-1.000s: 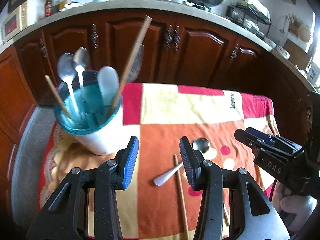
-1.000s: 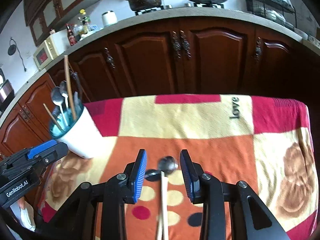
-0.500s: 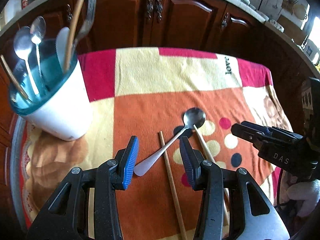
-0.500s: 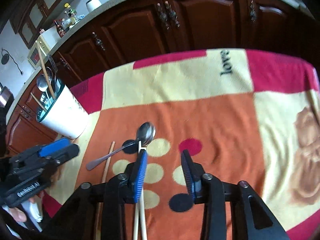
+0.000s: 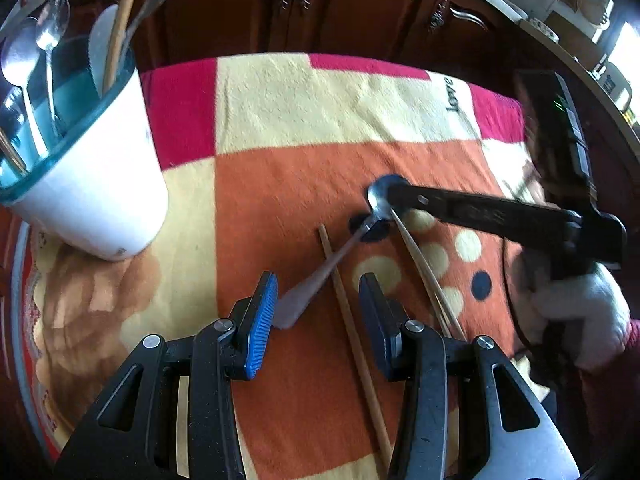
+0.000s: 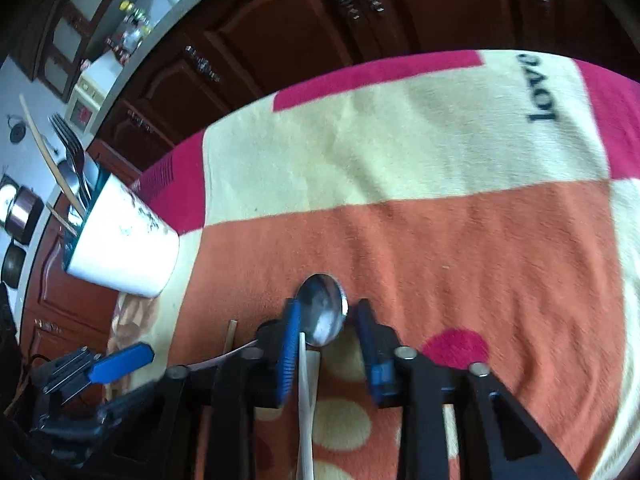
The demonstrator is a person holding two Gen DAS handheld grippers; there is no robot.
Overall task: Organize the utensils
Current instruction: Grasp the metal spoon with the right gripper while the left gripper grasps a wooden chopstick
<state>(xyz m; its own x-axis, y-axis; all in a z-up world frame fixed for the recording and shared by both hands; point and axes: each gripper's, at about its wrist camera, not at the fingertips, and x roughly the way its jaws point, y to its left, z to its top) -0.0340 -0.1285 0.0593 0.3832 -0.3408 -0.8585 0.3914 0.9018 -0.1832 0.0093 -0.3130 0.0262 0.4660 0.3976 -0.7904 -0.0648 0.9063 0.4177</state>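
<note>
A metal spoon [image 5: 380, 200] lies on the patterned cloth [image 5: 280, 184], its handle running down-left. A brown chopstick [image 5: 348, 312] crosses under the handle, and a pale chopstick pair [image 5: 420, 264] lies to its right. My left gripper [image 5: 318, 312] is open low over the cloth, with the spoon's handle end and the brown chopstick between its fingers. My right gripper [image 6: 326, 320] straddles the spoon bowl [image 6: 322, 312] and the tips of the pale chopsticks [image 6: 306, 400]. Its jaws are closing, and the pads do not visibly press. A white cup [image 5: 92, 184] holds several utensils.
The cup [image 6: 124, 248] stands near the table's left edge, with spoons, a fork and a long stick leaning out. Dark wooden cabinets [image 5: 248, 4] run behind the table. A white-gloved hand [image 5: 580, 312] holds the right gripper at the cloth's right side.
Both grippers have come down towards the cloth. The right one moved over the spoon bowl and its jaws narrowed. The left one now brackets the spoon handle and the brown chopstick.
</note>
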